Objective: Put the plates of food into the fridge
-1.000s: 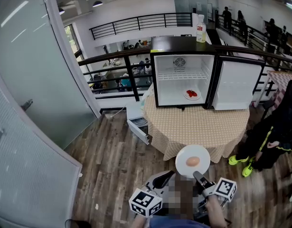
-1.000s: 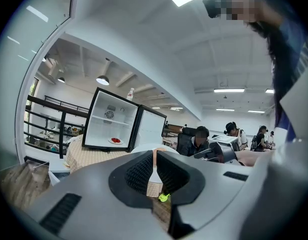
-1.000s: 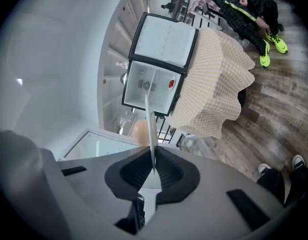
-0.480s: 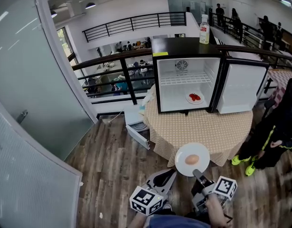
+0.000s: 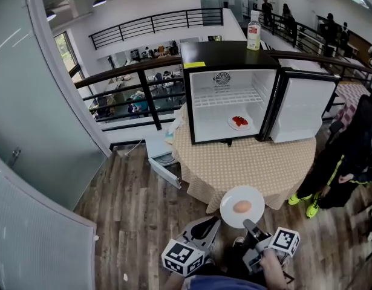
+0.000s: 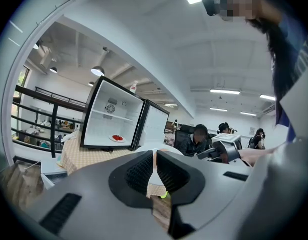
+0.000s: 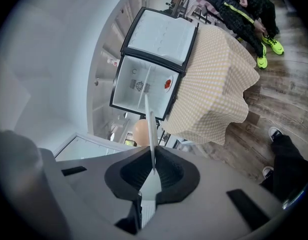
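Well short of the open fridge [image 5: 201, 110], right claw [image 5: 248, 225] pinches the rim of a white plate [image 5: 230, 197] carrying tan food [image 5: 242, 207]. Left claw [image 5: 212, 222] pressed together, empty. Cloth-covered surface [image 5: 246, 162] lies between plate and fridge. Red-food plate [image 5: 232, 125] sits inside the fridge; person [image 5: 349, 156] right of it.

The left tongs [image 5: 210, 223] sit low in front of the person, pointing ahead and slightly down. Their jaws are drawn together, with only a thin slit between the pads and nothing in it. Just beside them, the right tongs [image 5: 247, 225], gripped by the right hand [image 5: 271, 263], are clamped on the near rim of a plate [image 5: 253, 196], holding it out level.
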The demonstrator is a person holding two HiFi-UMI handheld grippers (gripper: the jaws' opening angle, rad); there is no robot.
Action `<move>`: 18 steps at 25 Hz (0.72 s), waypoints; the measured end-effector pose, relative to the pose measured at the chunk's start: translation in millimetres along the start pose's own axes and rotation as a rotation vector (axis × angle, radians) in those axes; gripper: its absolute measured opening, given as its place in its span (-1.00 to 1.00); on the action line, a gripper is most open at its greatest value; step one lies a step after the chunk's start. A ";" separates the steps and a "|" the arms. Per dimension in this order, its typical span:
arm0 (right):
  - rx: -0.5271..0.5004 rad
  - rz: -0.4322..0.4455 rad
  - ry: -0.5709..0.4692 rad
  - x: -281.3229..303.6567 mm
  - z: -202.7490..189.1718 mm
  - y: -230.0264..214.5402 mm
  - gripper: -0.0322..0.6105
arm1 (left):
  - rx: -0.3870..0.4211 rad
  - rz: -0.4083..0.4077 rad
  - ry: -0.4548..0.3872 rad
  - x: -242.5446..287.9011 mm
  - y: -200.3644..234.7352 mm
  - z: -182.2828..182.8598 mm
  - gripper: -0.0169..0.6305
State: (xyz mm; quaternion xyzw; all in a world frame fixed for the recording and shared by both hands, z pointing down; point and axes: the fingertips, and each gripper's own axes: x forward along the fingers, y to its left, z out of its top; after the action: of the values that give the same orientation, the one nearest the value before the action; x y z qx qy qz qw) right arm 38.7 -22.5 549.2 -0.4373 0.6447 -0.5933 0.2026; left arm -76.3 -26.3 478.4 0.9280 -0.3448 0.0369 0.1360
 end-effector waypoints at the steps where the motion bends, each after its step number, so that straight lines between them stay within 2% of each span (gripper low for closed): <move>1: 0.006 -0.002 -0.004 3.0 4.4 -0.3 -0.82 | -0.003 -0.002 0.006 3.7 2.9 -0.1 -0.90; 8: 0.016 0.007 0.009 43.0 53.9 -5.4 -0.82 | -0.006 0.034 0.022 44.6 33.1 8.3 -0.90; 18: -0.007 0.057 0.088 120.8 163.9 13.3 -0.82 | 0.012 0.127 -0.019 142.2 81.8 55.6 -0.90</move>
State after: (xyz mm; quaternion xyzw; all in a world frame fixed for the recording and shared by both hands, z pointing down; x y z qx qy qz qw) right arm 97.6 -217.1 532.8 -0.3930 0.6673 -0.6037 0.1891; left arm -22.8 -190.6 466.6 0.9053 -0.4042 0.0385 0.1246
